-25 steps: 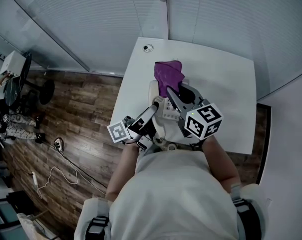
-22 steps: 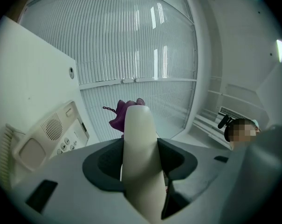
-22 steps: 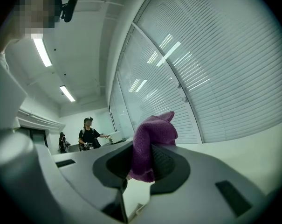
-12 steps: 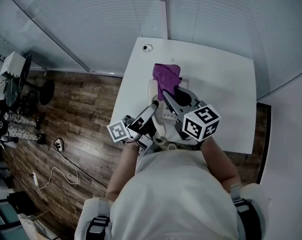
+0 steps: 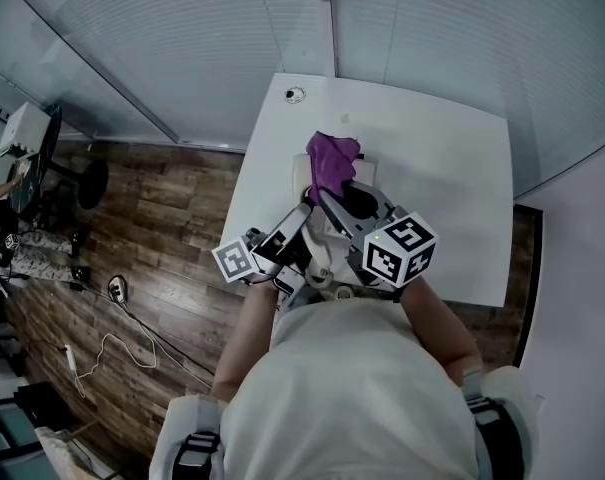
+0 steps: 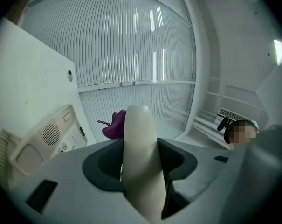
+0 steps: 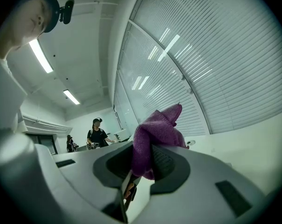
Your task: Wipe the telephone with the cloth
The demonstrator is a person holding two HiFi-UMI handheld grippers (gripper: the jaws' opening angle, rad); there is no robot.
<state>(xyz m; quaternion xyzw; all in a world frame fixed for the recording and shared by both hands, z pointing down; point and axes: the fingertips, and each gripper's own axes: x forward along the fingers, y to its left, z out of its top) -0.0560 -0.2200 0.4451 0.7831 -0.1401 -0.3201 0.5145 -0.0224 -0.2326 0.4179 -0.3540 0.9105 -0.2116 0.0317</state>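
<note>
**Head view.** A white table (image 5: 452,188) stands against a wall of slatted blinds (image 5: 182,38), with a wood floor (image 5: 162,228) to its left. The telephone (image 5: 303,176) lies on the table near its left edge and is largely covered by the two tools. The left gripper (image 5: 300,220) reaches in from the lower left. The right gripper (image 5: 325,191) comes in from the lower right, its marker cube (image 5: 399,251) uppermost. The purple cloth (image 5: 332,156) sits bunched at the right gripper's tip, over the far end of the telephone. Whether cloth and telephone touch cannot be told here.

**Left gripper view.** The jaws of the left gripper (image 6: 140,160) are clamped on the cream handset (image 6: 138,125), one dark pad pressing each side. The handset rises upright in front of the blinds. The telephone (image 6: 47,134) lies on the table (image 6: 24,73) to the left, showing a speaker grille and buttons. The cloth (image 6: 113,125) shows just behind the handset. A person (image 6: 243,132) stands far off at the right.

**Right gripper view.** The jaws of the right gripper (image 7: 143,164) are closed on the cloth (image 7: 157,129), which bulges up and out between the pads. The table (image 7: 252,143) runs behind it. Two people (image 7: 98,134) stand in the distance.
</note>
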